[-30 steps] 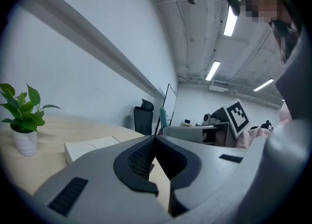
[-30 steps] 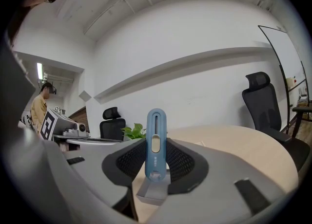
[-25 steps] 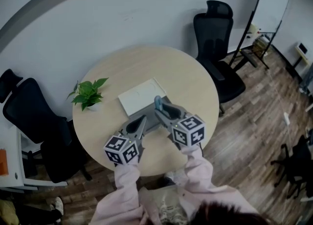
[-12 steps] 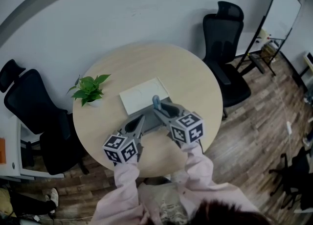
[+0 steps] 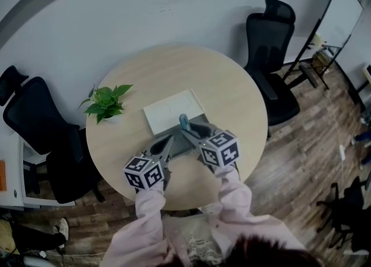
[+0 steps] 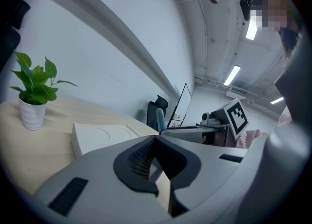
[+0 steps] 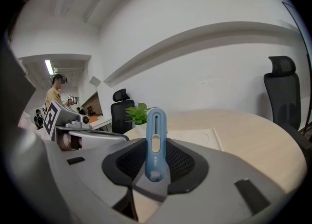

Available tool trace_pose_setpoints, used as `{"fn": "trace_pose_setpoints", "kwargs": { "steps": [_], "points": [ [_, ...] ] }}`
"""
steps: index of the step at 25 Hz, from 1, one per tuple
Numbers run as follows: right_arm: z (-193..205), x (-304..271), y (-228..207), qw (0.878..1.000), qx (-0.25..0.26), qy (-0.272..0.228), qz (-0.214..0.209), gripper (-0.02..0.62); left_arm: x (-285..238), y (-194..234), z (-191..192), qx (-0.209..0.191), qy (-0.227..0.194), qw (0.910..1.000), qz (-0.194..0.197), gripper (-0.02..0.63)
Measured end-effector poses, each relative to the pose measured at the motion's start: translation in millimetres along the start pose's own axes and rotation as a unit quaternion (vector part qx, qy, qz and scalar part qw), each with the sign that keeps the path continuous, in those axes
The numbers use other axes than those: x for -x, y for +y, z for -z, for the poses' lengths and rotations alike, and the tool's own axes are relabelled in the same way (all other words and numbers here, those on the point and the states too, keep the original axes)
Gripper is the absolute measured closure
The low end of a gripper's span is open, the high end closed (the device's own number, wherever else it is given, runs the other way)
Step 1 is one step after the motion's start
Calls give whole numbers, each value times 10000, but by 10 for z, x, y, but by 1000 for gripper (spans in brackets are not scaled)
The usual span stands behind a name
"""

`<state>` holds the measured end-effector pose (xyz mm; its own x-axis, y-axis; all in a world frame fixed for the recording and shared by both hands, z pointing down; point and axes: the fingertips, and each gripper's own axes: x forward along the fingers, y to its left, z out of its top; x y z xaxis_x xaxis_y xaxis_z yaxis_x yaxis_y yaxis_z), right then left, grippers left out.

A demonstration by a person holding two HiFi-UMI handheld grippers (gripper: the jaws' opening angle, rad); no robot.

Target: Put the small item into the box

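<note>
A flat white box (image 5: 174,111) lies closed on the round wooden table (image 5: 232,91); it also shows in the left gripper view (image 6: 105,138) and the right gripper view (image 7: 195,135). My right gripper (image 5: 189,131) is shut on a small blue slider-type item (image 5: 184,122), which stands upright between its pads (image 7: 155,125) just over the box's near right corner. In the left gripper view the same blue item (image 6: 160,118) pokes up beside the box. My left gripper (image 5: 166,143) hovers at the box's near edge, its jaws (image 6: 156,140) closed together with nothing in them.
A potted green plant (image 5: 107,102) stands on the table left of the box. Black office chairs sit to the far right (image 5: 272,57) and to the left (image 5: 35,126) of the table. A white wall runs behind, wooden floor to the right.
Both grippers have sunk a little toward the table beside the box's near edge. The blue item stays held upright in the right gripper.
</note>
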<state>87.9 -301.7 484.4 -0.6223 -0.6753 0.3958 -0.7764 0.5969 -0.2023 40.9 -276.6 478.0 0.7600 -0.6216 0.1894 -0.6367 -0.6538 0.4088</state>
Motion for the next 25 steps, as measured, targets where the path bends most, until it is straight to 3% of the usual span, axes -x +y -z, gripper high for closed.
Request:
{"fn": "trace_pose_setpoints", "kwargs": {
  "steps": [17,25],
  "points": [
    [398,-323,-164,9953,-145,952,-81,466,-126,247,377,618,528,9966,121,597],
    [560,-454,-124,9887,-136,1432,-426,466,-150,300,499,774,659,9948,81,597]
  ]
}}
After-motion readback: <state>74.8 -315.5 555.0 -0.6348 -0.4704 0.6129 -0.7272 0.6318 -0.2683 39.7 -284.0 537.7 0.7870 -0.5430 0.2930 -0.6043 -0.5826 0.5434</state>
